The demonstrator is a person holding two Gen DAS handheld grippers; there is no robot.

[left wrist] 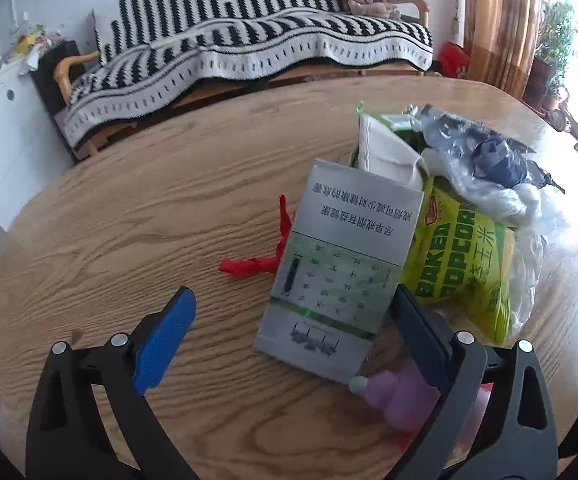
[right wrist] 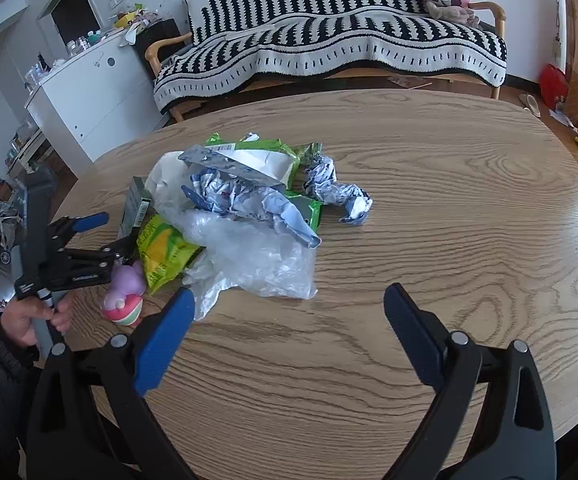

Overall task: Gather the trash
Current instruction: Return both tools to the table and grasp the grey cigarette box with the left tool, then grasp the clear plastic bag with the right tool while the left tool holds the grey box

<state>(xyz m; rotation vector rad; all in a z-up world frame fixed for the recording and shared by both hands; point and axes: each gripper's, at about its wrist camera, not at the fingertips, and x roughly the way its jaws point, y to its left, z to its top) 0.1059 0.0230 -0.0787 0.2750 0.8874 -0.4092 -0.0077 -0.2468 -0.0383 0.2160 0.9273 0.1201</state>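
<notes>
A grey and green carton (left wrist: 341, 268) lies flat on the wooden table (left wrist: 129, 220). It sits between the fingers of my open left gripper (left wrist: 293, 320), close against the right finger. Beside it are a red scrap (left wrist: 257, 264), a green popcorn bag (left wrist: 465, 264) and a clear plastic bag (left wrist: 489, 184). In the right wrist view the pile shows the popcorn bag (right wrist: 161, 252), clear plastic (right wrist: 257, 256), the carton (right wrist: 135, 204) and crumpled blue-white paper (right wrist: 337, 192). My right gripper (right wrist: 291, 300) stands open over bare table, just short of the plastic. The left gripper (right wrist: 109, 234) reaches in from the left.
A pink and purple toy (right wrist: 123, 296) lies at the pile's near left, under the left gripper. A hand (right wrist: 29, 320) holds that gripper's handle. Behind the table (right wrist: 449, 200) stand a striped sofa (right wrist: 329, 48) and a white cabinet (right wrist: 89, 92).
</notes>
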